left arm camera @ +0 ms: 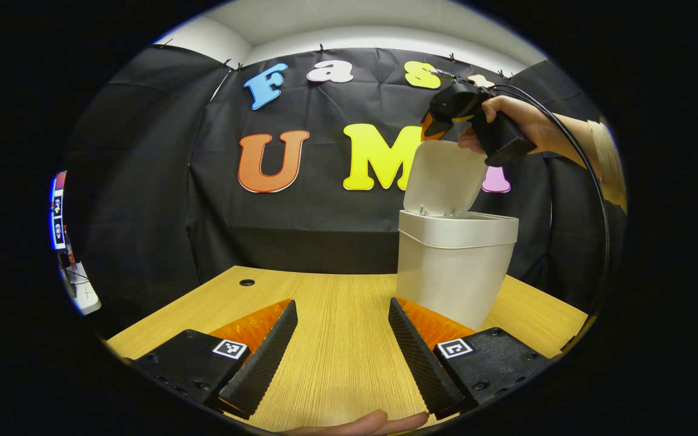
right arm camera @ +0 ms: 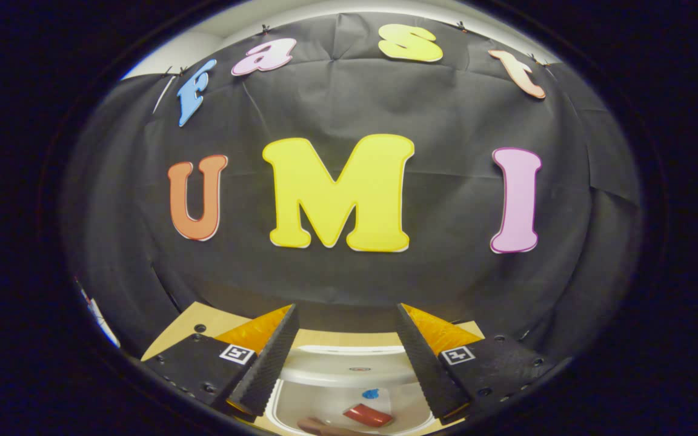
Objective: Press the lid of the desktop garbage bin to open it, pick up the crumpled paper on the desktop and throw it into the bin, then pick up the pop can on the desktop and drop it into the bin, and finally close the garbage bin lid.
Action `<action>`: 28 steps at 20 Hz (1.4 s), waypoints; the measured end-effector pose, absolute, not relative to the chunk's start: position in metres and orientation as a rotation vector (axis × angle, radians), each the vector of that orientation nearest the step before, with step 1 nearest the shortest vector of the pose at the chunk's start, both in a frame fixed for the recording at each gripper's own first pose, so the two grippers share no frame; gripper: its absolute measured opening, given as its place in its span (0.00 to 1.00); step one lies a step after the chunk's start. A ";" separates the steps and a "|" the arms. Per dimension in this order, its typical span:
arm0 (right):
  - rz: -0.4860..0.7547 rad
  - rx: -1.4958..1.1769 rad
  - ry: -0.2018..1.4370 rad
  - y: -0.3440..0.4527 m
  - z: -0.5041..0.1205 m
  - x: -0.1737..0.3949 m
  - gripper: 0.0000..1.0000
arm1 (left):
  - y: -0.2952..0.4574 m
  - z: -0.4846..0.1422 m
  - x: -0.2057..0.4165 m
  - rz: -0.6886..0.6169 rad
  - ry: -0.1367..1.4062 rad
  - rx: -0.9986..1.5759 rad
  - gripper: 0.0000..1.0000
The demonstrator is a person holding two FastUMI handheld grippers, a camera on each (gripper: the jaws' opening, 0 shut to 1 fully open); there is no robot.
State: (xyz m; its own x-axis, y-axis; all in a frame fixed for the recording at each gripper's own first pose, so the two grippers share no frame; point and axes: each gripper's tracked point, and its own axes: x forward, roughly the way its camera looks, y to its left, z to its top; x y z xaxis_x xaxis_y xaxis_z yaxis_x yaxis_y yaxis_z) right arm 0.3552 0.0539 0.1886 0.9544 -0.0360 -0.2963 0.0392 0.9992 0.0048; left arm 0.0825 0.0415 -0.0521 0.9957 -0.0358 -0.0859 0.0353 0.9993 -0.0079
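My bin [left arm camera: 455, 272] stands open on the counter [left arm camera: 337, 327], lid [left arm camera: 444, 177] upright, can [right arm camera: 368, 415] already inside; my right gripper [right arm camera: 345, 363] hovers above, fingers apart, placed to close it, while my left gripper [left arm camera: 342, 351] waits open.

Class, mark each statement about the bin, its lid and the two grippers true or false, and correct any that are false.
1. The bin has its lid raised. True.
2. The right gripper is shut on a can. False: it is open, above the bin's open top, holding nothing.
3. The left gripper is open over the bare desktop. True.
4. The bin lies on its side. False: it stands upright.
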 end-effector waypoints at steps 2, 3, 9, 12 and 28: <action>-0.031 0.023 0.335 0.046 0.171 0.345 0.98 | 0.038 -0.051 0.081 -0.044 0.080 -0.006 0.98; -0.021 0.027 0.346 0.042 0.163 0.340 0.95 | 0.037 -0.051 0.080 -0.048 0.078 -0.007 0.98; 0.000 0.029 0.390 0.016 0.129 0.326 0.98 | 0.036 -0.062 0.087 -0.050 0.120 -0.017 0.98; 0.026 0.063 0.411 0.017 0.115 0.321 0.98 | 0.041 -0.066 0.090 -0.025 0.130 -0.012 0.98; 0.000 0.016 0.460 0.040 0.065 0.280 0.98 | 0.024 -0.074 0.090 -0.046 0.143 0.017 0.98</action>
